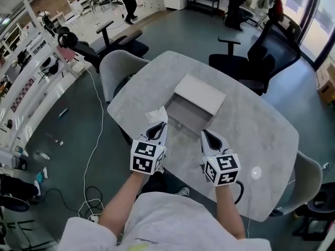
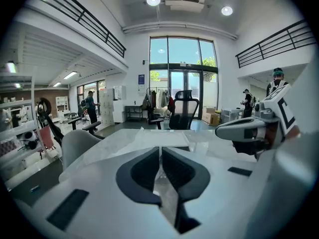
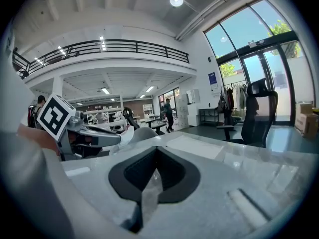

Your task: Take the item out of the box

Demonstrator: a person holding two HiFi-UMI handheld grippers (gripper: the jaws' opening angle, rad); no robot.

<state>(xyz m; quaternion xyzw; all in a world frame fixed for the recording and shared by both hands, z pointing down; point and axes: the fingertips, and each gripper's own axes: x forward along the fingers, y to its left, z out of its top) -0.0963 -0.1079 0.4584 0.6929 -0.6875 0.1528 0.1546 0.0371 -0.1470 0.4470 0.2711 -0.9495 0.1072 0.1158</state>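
A pale grey, mottled surface (image 1: 261, 140) with rounded corners stands on a dark teal floor (image 1: 68, 156). A grey shell chair (image 1: 118, 67) sits against its far left edge, and another grey chair (image 1: 308, 179) sits at its near right. A tall-backed black office chair (image 1: 269, 48) stands beyond the far right edge, and a lower black chair (image 1: 112, 38) stands behind the grey shell chair. A white cable (image 1: 95, 135) trails over the floor. White shelving (image 1: 29, 82) lines the left side. A small bright spot (image 1: 255, 172) on the surface is probably glare. Far off, a person (image 1: 127, 1) walks.
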